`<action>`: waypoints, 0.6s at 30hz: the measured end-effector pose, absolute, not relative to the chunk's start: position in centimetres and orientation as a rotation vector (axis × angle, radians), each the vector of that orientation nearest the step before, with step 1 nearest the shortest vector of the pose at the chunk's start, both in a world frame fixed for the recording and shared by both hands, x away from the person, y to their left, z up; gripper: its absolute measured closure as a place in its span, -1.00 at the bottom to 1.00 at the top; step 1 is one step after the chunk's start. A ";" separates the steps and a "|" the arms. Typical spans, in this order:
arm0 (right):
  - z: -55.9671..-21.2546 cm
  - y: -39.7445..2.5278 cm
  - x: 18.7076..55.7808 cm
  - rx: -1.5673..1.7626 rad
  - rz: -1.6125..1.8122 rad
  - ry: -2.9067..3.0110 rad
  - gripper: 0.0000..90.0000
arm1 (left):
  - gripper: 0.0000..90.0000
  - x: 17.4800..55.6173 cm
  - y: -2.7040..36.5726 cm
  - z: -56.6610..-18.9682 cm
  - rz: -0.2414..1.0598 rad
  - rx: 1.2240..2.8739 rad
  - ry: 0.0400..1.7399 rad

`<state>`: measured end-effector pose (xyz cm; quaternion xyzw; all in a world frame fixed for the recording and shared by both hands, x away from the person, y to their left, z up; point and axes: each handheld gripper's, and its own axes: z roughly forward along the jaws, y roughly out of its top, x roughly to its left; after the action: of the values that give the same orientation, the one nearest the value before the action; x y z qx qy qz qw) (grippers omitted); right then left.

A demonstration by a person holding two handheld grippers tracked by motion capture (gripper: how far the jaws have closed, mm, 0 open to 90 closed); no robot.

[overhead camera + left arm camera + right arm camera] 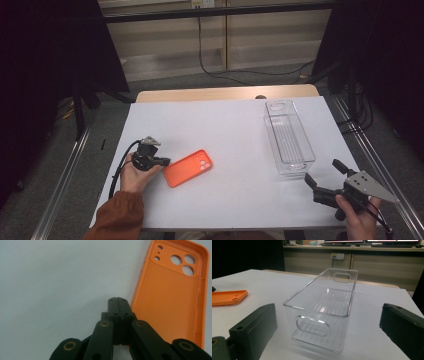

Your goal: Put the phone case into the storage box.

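Note:
An orange phone case (188, 168) lies inside-up on the white table top (225, 130), its camera holes toward the right. My left gripper (165, 161) sits just left of the case, jaws pressed together with nothing between them; in the left gripper view its tips (117, 300) rest beside the case's (170, 295) long edge. A clear plastic bin (288, 137) stands empty at the right. My right gripper (324, 172) is open just in front of the bin's near end, and the bin (324, 307) shows between its two jaws. The case (227, 297) also appears at far left there.
The white sheet covers a wooden table whose far edge (227, 93) shows bare wood. Metal rails (65, 175) run along both sides of the table. Cables and dark stands (350, 75) sit on the floor beyond. Open table surface lies between case and bin.

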<state>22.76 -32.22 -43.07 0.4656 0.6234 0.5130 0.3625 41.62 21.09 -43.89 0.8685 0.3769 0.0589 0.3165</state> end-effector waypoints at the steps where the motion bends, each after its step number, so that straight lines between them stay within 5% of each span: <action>1: -43.1 -32.2 22.8 1.196 1.322 1.605 -0.99 | 1.00 41.5 21.1 -43.9 0.159 2.291 0.993; 18: -43.1 -32.2 22.8 1.199 1.323 1.605 -0.99 | 1.00 40.6 21.0 -43.8 0.150 2.299 0.975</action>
<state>22.78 -32.22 -43.09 0.4654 0.6231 0.5138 0.3622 40.63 20.95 -43.83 0.8724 0.3699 0.0571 0.3145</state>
